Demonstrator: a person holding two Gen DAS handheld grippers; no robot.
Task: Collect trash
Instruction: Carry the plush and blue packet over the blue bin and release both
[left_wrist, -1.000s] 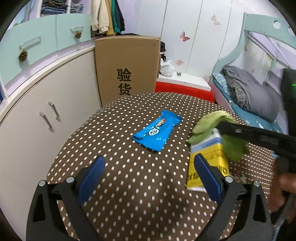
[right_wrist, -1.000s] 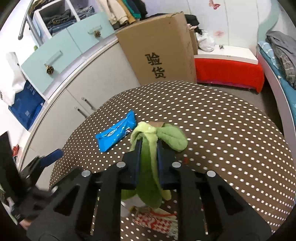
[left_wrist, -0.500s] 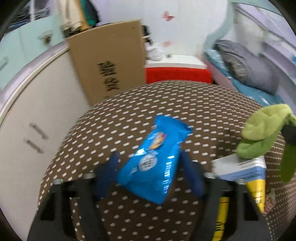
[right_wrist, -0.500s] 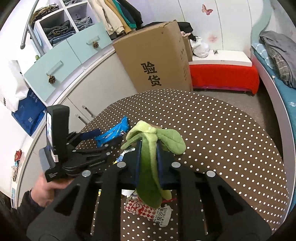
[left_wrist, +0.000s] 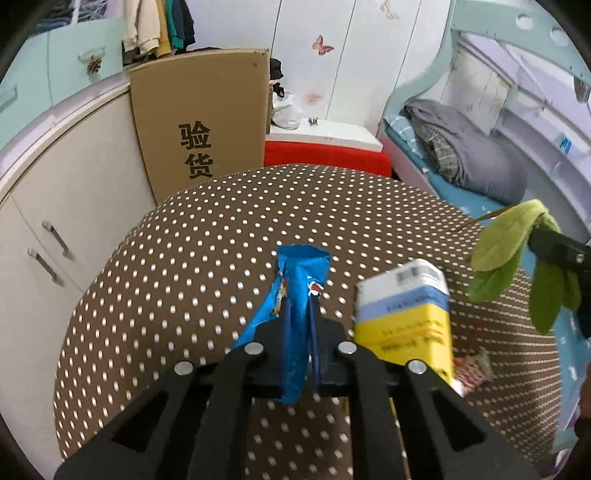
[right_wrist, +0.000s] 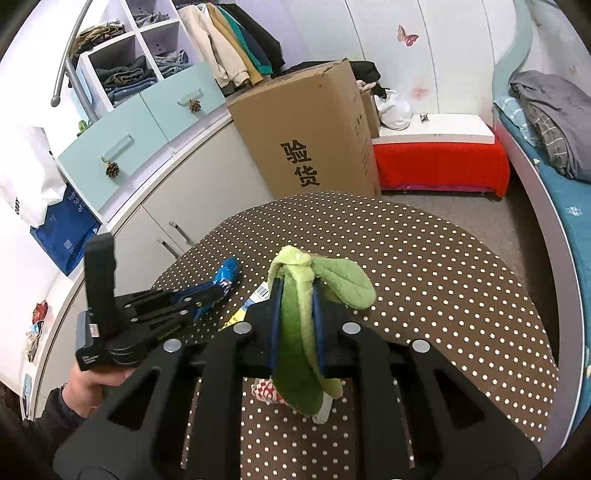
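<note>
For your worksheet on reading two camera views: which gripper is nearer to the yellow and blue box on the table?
Left. The left gripper, shut on the blue wrapper, sits right beside the yellow and blue box. The right gripper, holding the green cloth, hangs above it.

Soft, even room light fills both fisheye views with only faint shadows, straight lines bow and corners darken toward the round edges, and the yellow box (left_wrist: 404, 314) in the left view is slightly smeared by motion.
</note>
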